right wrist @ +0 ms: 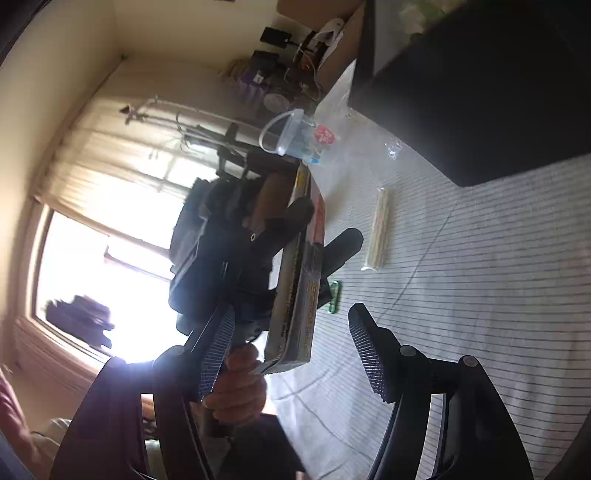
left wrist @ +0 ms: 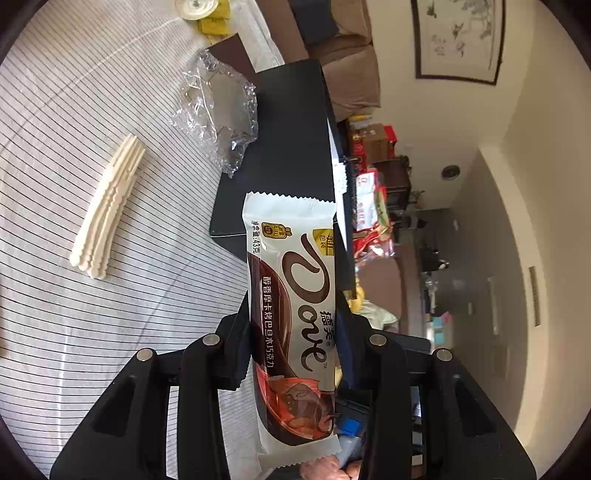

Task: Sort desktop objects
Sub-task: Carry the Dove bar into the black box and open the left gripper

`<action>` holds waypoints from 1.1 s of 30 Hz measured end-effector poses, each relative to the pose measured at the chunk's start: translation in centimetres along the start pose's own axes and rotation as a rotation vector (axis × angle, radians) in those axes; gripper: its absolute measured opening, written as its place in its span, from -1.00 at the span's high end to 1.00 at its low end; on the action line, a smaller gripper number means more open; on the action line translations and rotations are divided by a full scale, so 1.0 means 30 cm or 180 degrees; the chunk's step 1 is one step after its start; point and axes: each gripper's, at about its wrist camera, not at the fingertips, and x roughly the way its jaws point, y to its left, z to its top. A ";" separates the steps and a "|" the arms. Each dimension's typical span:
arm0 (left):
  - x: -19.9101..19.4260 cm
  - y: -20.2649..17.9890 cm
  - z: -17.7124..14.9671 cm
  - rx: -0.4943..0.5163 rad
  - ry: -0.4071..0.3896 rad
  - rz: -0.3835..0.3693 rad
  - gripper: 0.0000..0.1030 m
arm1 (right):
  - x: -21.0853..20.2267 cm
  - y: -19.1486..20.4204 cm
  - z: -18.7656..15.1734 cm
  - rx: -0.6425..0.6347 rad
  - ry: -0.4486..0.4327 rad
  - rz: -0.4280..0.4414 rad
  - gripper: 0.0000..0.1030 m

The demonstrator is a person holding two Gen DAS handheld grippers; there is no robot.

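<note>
between the two fingers of the left claw [left wrist: 295,343] a dove chocolate bar [left wrist: 291,314] is clamped lengthwise, its white and brown wrapper lifted clear of the counter [left wrist: 74,184] with one crimped end pointing ahead. under and beyond the bar a black box [left wrist: 284,147] sits on the striped cloth, and a crumpled clear plastic wrapper [left wrist: 218,110] lies against the box's near corner. well to the left, a bundle of pale sticks [left wrist: 107,210] rests alone on the cloth. yellow packets [left wrist: 214,22] lie at the far edge.

in the right wrist view, the right claw [right wrist: 291,354] stands wide, its ribbed pads apart and pressing on nothing. just ahead of it the left claw holds the bar edge-on, with a hand [right wrist: 236,387] on its grip. a green clip [right wrist: 334,295] lies on the cloth beside it.
</note>
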 end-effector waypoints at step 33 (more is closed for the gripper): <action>0.099 -0.345 0.203 0.0441 0.0096 -0.0340 0.65 | -0.132 0.177 0.267 0.0078 -0.0319 0.0394 0.68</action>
